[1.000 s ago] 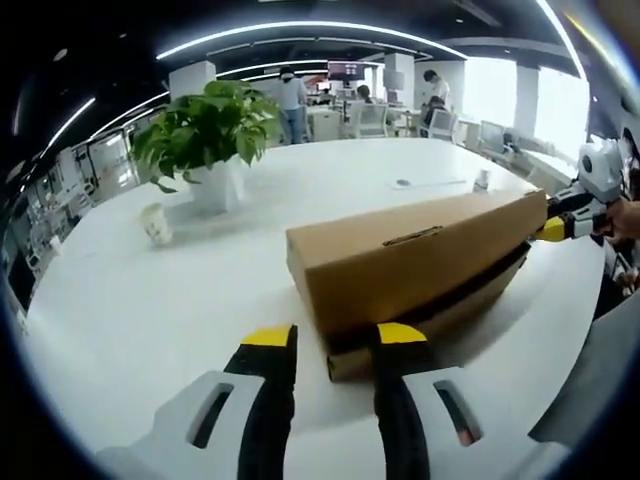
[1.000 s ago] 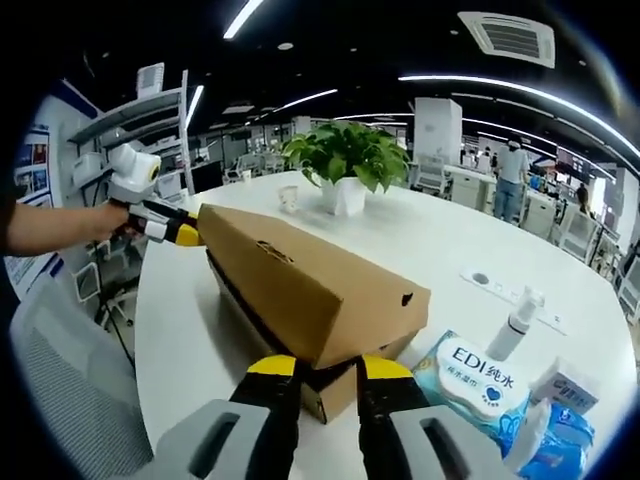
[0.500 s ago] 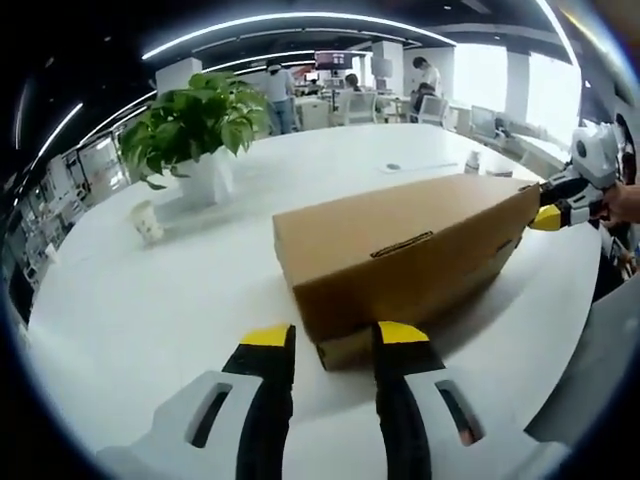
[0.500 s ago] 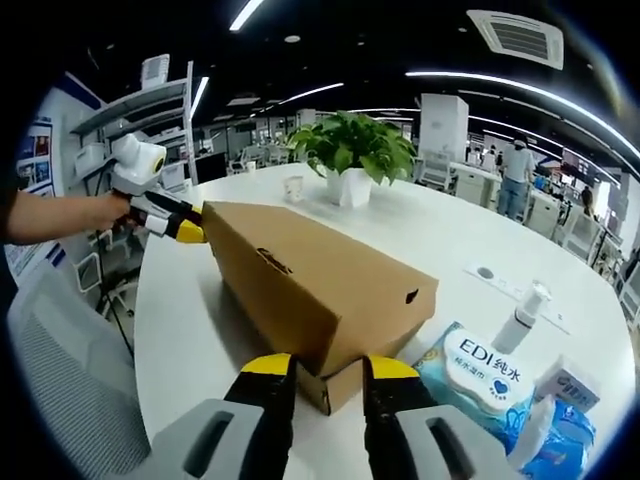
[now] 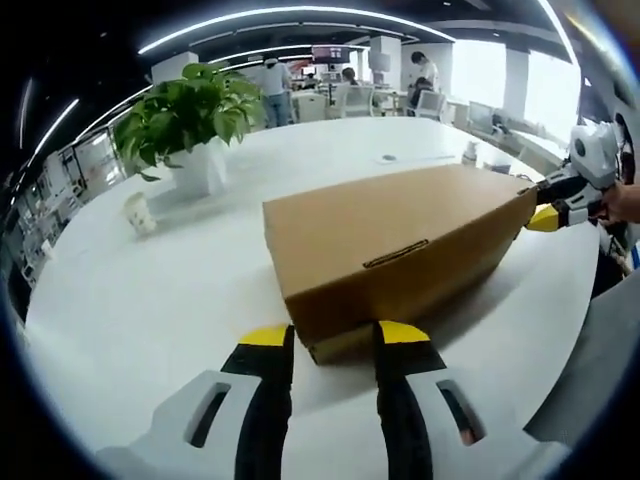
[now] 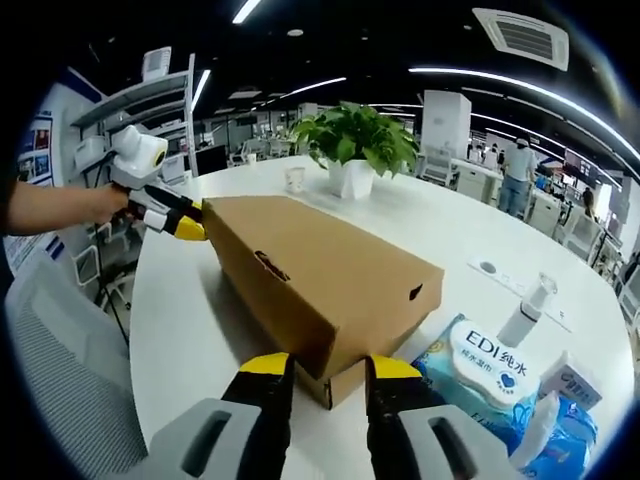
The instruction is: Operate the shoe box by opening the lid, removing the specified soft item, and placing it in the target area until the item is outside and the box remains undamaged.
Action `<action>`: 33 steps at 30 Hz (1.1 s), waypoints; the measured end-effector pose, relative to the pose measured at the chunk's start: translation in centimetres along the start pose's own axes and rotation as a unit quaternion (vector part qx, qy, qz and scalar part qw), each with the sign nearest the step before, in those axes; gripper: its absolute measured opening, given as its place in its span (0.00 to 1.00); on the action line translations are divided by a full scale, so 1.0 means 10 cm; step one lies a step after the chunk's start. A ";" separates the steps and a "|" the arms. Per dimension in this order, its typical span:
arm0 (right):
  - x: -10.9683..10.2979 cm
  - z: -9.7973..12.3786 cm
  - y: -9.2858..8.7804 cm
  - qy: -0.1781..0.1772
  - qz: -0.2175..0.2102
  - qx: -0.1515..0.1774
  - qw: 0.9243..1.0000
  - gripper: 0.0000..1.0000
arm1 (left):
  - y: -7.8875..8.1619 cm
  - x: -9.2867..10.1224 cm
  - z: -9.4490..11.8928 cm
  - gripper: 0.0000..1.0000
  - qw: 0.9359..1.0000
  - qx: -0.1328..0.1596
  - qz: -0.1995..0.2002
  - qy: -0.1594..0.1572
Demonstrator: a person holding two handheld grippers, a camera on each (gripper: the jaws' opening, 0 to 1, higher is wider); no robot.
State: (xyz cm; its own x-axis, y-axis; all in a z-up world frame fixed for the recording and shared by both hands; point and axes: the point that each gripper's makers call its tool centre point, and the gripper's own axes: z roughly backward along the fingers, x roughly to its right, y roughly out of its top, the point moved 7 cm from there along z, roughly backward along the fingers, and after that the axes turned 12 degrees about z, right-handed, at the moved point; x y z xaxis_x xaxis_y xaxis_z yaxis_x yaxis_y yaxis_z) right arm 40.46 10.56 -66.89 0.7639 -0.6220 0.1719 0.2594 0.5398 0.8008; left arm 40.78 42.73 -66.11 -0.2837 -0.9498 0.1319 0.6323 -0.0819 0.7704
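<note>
A brown cardboard shoe box lies on the white table [image 5: 150, 300]. Its lid [image 5: 390, 225] sits tilted over the base [image 5: 340, 348], so the inside is hidden. My left gripper [image 5: 334, 335] holds the near end corner of the lid between its yellow-tipped jaws. It appears again at the far end [image 6: 190, 225] in the right gripper view, held by a person's hand [image 6: 60, 210]. My right gripper [image 6: 328, 365] clasps the opposite corner of the lid [image 6: 320, 270], above the base [image 6: 340, 385], and is seen far right [image 5: 545, 217] in the left gripper view.
A potted plant [image 5: 185, 110] [image 6: 355, 150] and a paper cup [image 5: 137, 213] [image 6: 294, 179] stand beyond the box. A wipes pack [image 6: 490, 370], a spray bottle [image 6: 530, 305], a small carton [image 6: 572, 385] and blue packets [image 6: 560, 430] lie beside the box. A grey chair [image 6: 60, 380] stands at the table edge.
Both views have risen with the lid, and more of the lid's top now shows. The dark gap between lid and base seen earlier is hidden.
</note>
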 end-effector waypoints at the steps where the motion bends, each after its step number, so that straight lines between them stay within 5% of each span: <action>1: 0.00 -0.01 -0.01 0.000 0.002 -0.001 1.000 0.25 | -0.01 0.00 -0.01 0.31 1.000 -0.001 0.000 0.000; 17: -0.03 -0.06 -0.06 0.001 0.022 -0.012 1.000 0.27 | -0.10 -0.02 -0.07 0.31 1.000 -0.018 0.005 0.001; 33: -0.03 0.01 0.02 0.006 0.031 0.007 0.999 0.35 | -0.04 -0.02 0.01 0.33 1.000 0.003 0.008 -0.007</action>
State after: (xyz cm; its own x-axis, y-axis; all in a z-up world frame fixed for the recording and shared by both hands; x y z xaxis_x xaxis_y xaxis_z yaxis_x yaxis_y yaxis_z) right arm 40.25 10.80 -66.68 0.7848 -0.5812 0.2151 0.2034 0.5695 0.7964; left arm 40.49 42.97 -66.41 -0.2834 -0.9467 0.1530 0.6321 -0.0645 0.7722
